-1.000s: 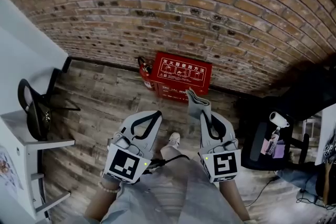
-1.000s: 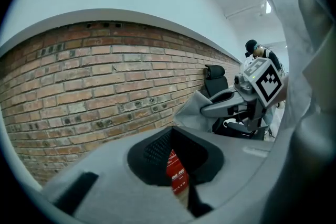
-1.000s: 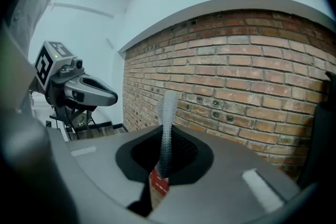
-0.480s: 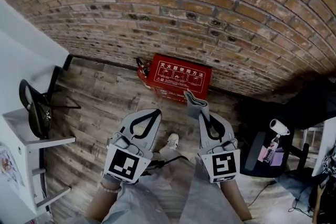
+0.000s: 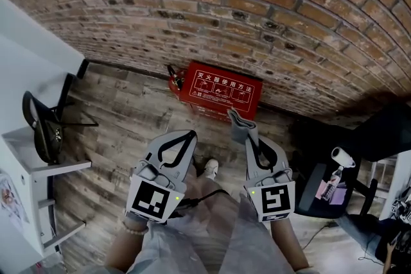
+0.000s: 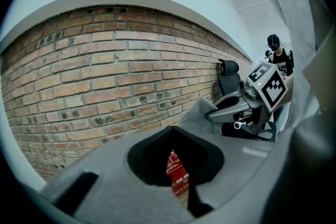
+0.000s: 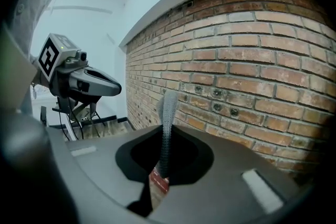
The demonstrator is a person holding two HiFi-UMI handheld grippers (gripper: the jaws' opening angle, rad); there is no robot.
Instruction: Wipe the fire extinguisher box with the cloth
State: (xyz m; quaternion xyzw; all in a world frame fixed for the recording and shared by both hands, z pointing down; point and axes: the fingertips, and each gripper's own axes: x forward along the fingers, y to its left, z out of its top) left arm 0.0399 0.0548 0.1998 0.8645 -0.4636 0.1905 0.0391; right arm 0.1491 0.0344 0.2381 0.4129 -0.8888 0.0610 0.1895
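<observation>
The red fire extinguisher box (image 5: 221, 92) stands on the wooden floor against the brick wall. My right gripper (image 5: 248, 137) is shut on a grey cloth (image 5: 238, 126), which sticks out past its tips, just short of the box's front edge. In the right gripper view the cloth (image 7: 167, 118) rises as a strip between the jaws, with a sliver of the box (image 7: 158, 183) below. My left gripper (image 5: 190, 134) is shut on nothing, beside the right one and a little further back from the box. Through its jaws' opening shows part of the box (image 6: 177, 176).
A black extinguisher handle (image 5: 172, 77) pokes out at the box's left end. A black chair (image 5: 43, 130) and a white shelf unit (image 5: 40, 171) stand at the left, and a dark office chair (image 5: 321, 184) at the right. The person's shoe (image 5: 210, 169) is below the grippers.
Both grippers keep nearly the same pose, the cloth still in the right one. The head view has shifted slightly.
</observation>
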